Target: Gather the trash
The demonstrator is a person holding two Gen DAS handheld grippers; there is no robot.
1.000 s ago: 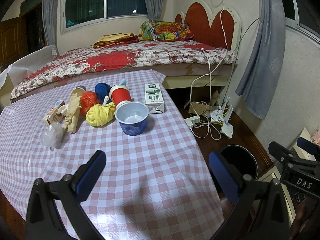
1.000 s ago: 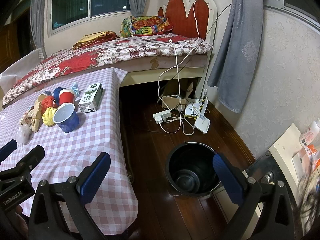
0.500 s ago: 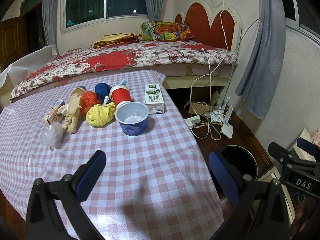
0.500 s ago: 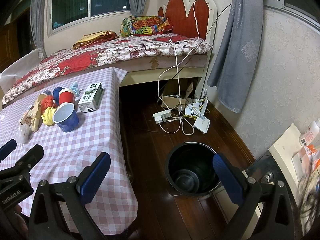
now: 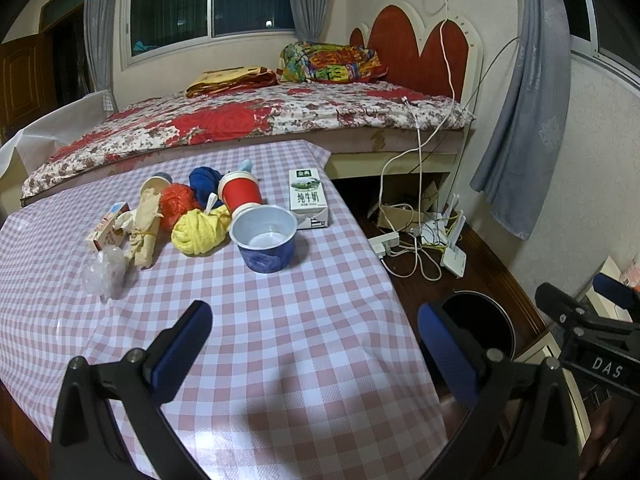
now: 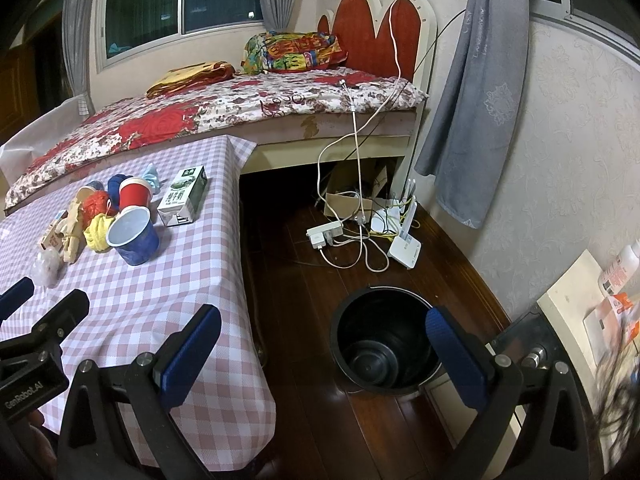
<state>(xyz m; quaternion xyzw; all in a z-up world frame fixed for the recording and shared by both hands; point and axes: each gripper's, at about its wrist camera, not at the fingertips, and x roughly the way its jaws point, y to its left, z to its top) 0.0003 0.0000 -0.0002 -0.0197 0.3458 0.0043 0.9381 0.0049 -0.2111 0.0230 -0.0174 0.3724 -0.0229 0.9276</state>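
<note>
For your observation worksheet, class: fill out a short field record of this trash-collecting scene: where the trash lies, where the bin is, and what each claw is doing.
Surface: checked tablecloth
Trash on it: blue cup, red cup, milk carton, yellow wad, clear plastic wad, other crumpled pieces
Bin: black bucket on the floor, right of the table; no trash visible inside
Left claw: open, holding nothing, above the table
Right claw: open, holding nothing, near the bucket

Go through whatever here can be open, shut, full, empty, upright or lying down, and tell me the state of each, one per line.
Left gripper: open, empty.
Right gripper: open, empty.
Black round trash bin: on the floor, upright, no trash visible inside.
Blue paper bowl: upright, empty.
Red paper cup: upside down.
White and green milk carton: lying flat.
</note>
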